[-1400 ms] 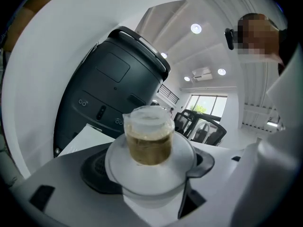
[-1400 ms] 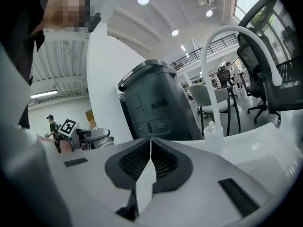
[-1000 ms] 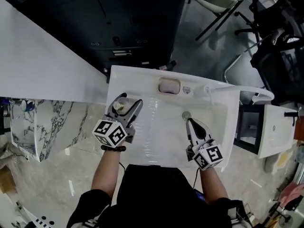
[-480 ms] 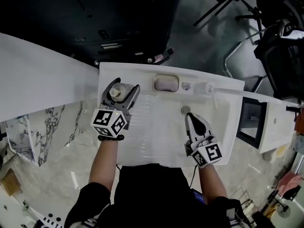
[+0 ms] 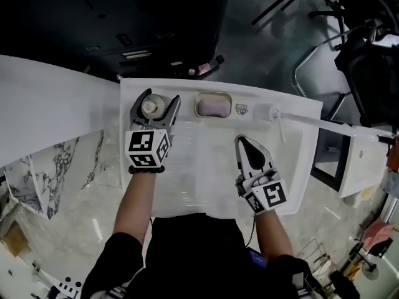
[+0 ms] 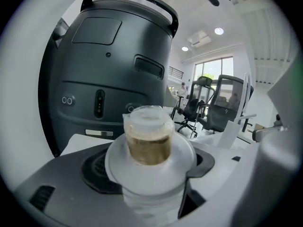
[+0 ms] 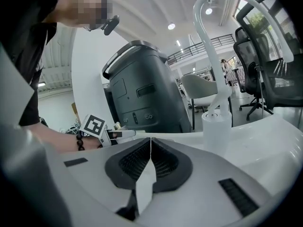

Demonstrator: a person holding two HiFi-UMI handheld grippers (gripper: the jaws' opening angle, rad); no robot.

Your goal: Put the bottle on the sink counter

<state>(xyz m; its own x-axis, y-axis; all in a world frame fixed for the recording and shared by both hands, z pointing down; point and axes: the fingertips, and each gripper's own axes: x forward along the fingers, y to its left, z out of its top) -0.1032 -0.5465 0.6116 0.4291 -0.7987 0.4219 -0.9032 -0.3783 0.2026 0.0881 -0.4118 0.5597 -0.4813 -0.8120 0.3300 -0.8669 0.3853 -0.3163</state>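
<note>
bottle [image 5: 152, 107] clamped upright in left gripper [image 5: 156, 99], over back corner of sink counter [image 5: 293, 114], just left of soap dish [image 5: 214, 104]. probably just needs lowering straight down. right gripper [image 5: 244, 143] pinched shut, empty, farther off, right of dish.

The bottle [image 6: 149, 136] shows only its cap and neck; its body is hidden behind the left gripper's [image 5: 160, 97] jaws, so whether its base touches the worktop [image 5: 187, 94] cannot be told; the print [image 5: 242, 109] beside the soap dish [image 5: 214, 104] is too small to read; the tap's [image 7: 217, 126] spout end is cut off at the right gripper view's dark rim.
</note>
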